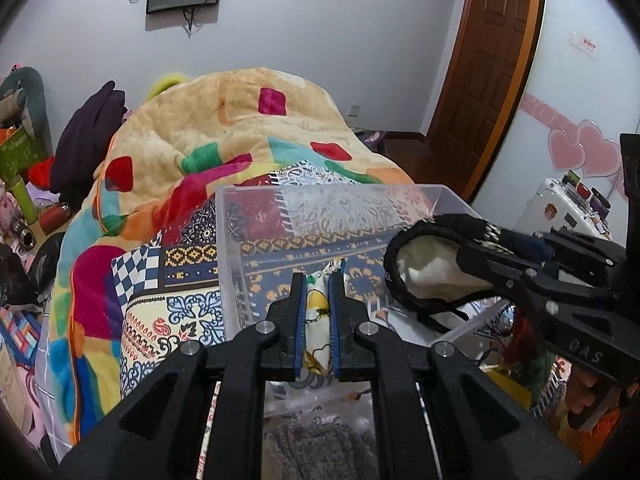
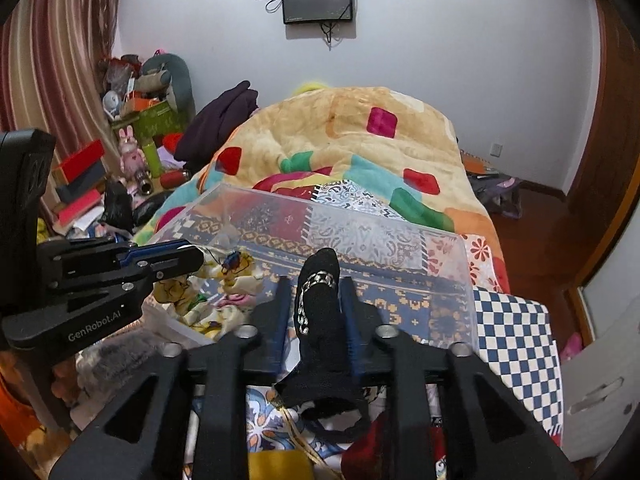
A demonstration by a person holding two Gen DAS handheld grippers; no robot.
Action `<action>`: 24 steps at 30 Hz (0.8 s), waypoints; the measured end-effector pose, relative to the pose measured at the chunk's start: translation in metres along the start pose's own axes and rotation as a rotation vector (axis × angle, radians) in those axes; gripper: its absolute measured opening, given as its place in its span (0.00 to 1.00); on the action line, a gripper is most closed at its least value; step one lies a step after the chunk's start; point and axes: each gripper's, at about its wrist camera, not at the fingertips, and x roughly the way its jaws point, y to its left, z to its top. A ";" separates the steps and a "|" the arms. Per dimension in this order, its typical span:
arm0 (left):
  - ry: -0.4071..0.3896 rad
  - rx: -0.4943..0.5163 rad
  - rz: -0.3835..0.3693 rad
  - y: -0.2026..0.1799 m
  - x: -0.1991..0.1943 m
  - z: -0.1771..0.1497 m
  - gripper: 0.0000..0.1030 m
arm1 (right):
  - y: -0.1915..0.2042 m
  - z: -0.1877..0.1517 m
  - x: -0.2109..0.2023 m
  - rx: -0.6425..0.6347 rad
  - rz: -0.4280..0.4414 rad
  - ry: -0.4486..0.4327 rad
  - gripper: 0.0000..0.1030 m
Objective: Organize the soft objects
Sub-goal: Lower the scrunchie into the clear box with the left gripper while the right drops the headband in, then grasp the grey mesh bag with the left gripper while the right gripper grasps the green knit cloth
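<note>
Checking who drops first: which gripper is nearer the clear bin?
Both reach the clear bin: the left gripper holds a yellow cloth over its left side, the right gripper a black item at its near rim.

I am looking into a bedroom in a home. I see a bed (image 2: 516,320) with a big bright blanket (image 2: 344,140), a wooden door (image 1: 488,52), a striped curtain (image 2: 52,60), a toy bunny (image 2: 131,156) and pink hearts (image 1: 584,152) on the wall
</note>
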 end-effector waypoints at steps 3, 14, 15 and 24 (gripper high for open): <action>-0.004 0.005 -0.004 -0.001 -0.007 -0.001 0.20 | 0.003 0.000 -0.008 -0.026 -0.040 -0.032 0.55; -0.105 0.044 0.021 -0.006 -0.059 -0.011 0.69 | -0.007 -0.005 -0.061 -0.017 -0.102 -0.156 0.67; -0.110 0.050 0.025 -0.007 -0.063 -0.013 0.72 | -0.010 -0.008 -0.066 -0.009 -0.109 -0.162 0.68; -0.054 0.067 0.049 -0.006 -0.061 -0.044 0.78 | -0.038 -0.042 -0.096 0.060 -0.197 -0.145 0.71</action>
